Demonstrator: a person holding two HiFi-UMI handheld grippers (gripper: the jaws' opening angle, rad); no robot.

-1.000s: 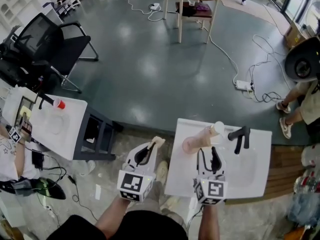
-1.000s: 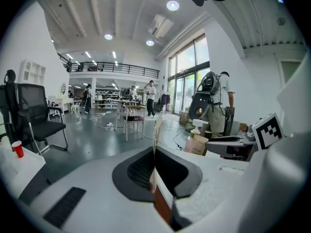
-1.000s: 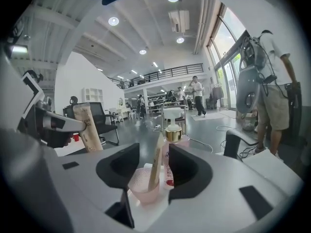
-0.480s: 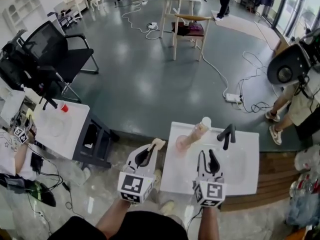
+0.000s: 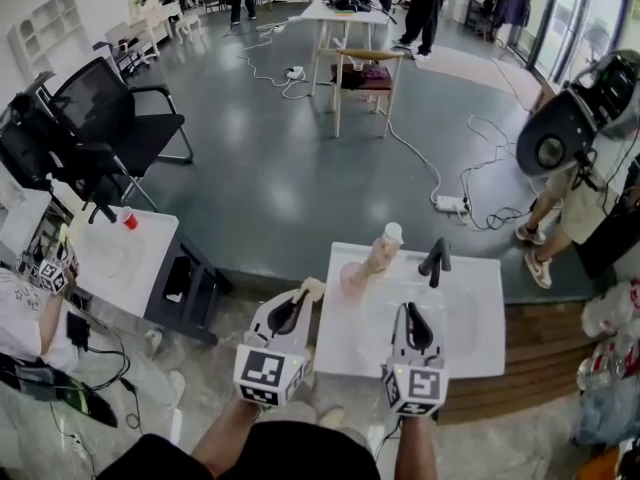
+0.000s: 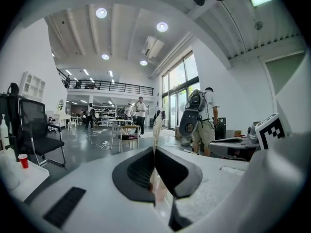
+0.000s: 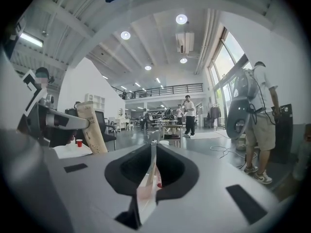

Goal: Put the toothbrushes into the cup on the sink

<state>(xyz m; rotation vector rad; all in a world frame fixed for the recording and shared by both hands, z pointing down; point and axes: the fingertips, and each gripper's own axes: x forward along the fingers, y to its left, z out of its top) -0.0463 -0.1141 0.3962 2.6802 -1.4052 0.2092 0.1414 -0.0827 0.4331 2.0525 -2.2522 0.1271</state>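
A pink cup (image 5: pixel 352 278) stands at the far left of the white sink (image 5: pixel 480 353), with one long toothbrush pack (image 5: pixel 383 243) leaning out of it. My left gripper (image 5: pixel 300 298) hangs left of the sink, shut on a beige toothbrush pack (image 5: pixel 314 287). That pack stands upright between the jaws (image 6: pixel 157 127) and shows at the left of the right gripper view (image 7: pixel 92 127). My right gripper (image 5: pixel 413 313) hovers over the basin. Its jaws are closing and stand almost together (image 7: pixel 153 149). Only a thin pale slit shows between them, and I see nothing held.
A black faucet (image 5: pixel 434 259) rises at the back of the sink. A second white stand with a red cup (image 5: pixel 128 220) is at the left, beside a black rack (image 5: pixel 190 278). Beyond are an office chair (image 5: pixel 100 128), a wooden chair (image 5: pixel 360 68) and floor cables. A person (image 5: pixel 570 198) stands at the right.
The right gripper's jaws have gone from wide open to nearly together. The head view has tilted up, so the sink and cup sit a little lower and to the left in the picture.
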